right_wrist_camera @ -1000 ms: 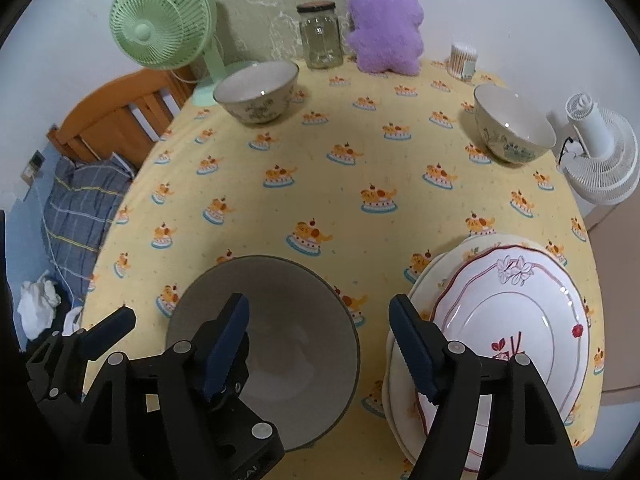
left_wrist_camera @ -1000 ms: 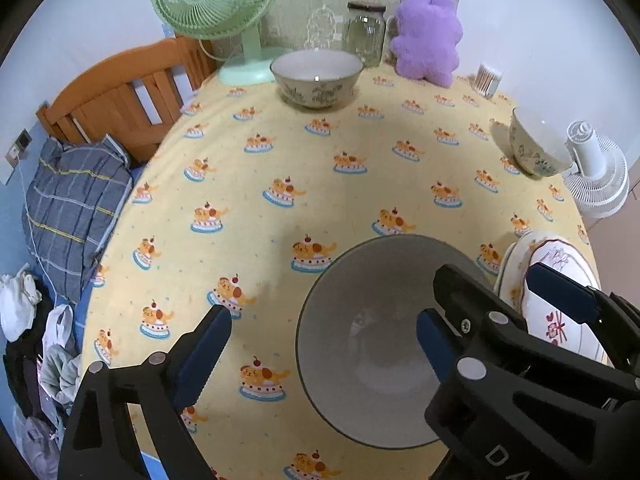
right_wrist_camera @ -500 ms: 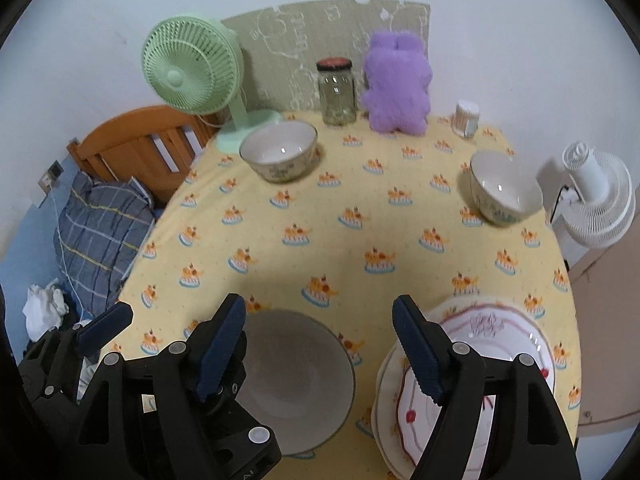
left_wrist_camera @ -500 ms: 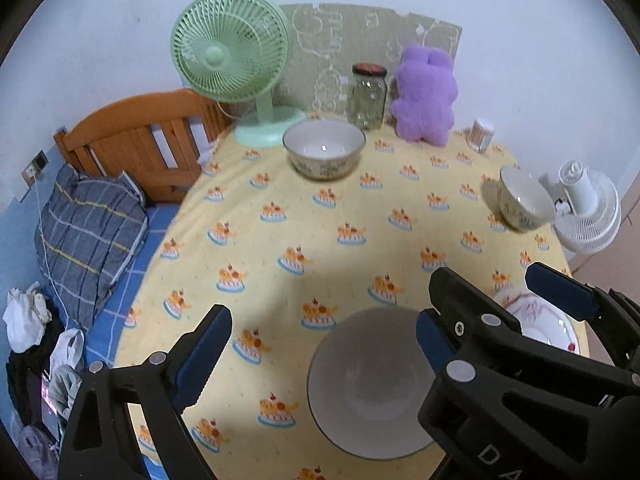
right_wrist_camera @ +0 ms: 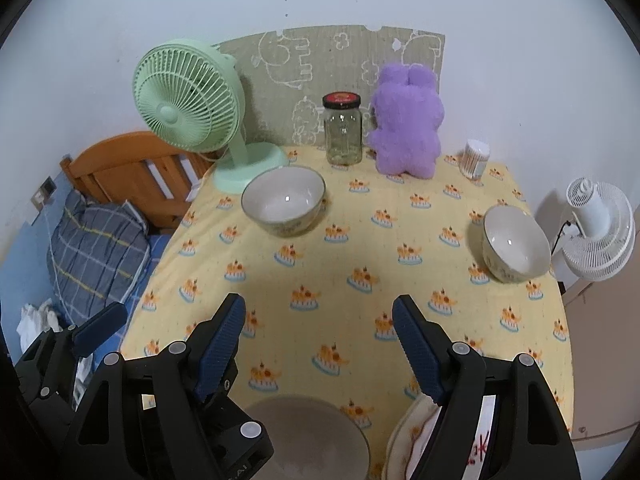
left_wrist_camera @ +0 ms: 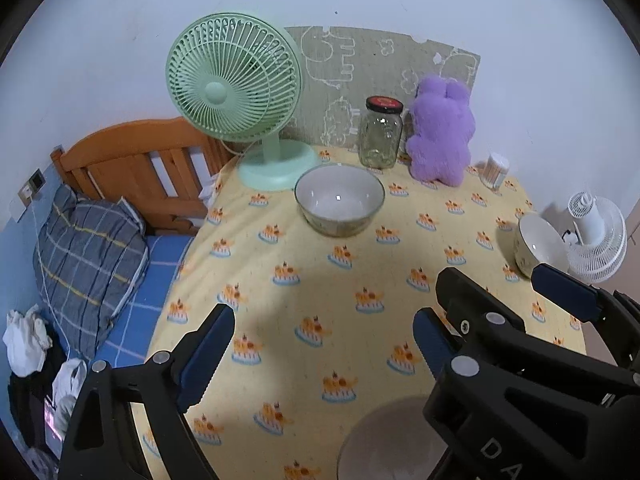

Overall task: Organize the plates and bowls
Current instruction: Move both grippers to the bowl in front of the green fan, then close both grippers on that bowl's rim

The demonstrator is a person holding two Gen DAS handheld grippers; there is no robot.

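Right wrist view: both tongs gape empty, the left tongs closing slightly, plates stacked, three bowls unstacked on the tabletop.

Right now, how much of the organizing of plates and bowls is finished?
Little looks done. The plates lie together at the near edge, beside the grey bowl. Nothing is in hand: the left gripper, its jaws closing slightly, and the right gripper hold nothing. Left: the bowl by the green fan and the bowl at the right edge stand apart, not stacked.
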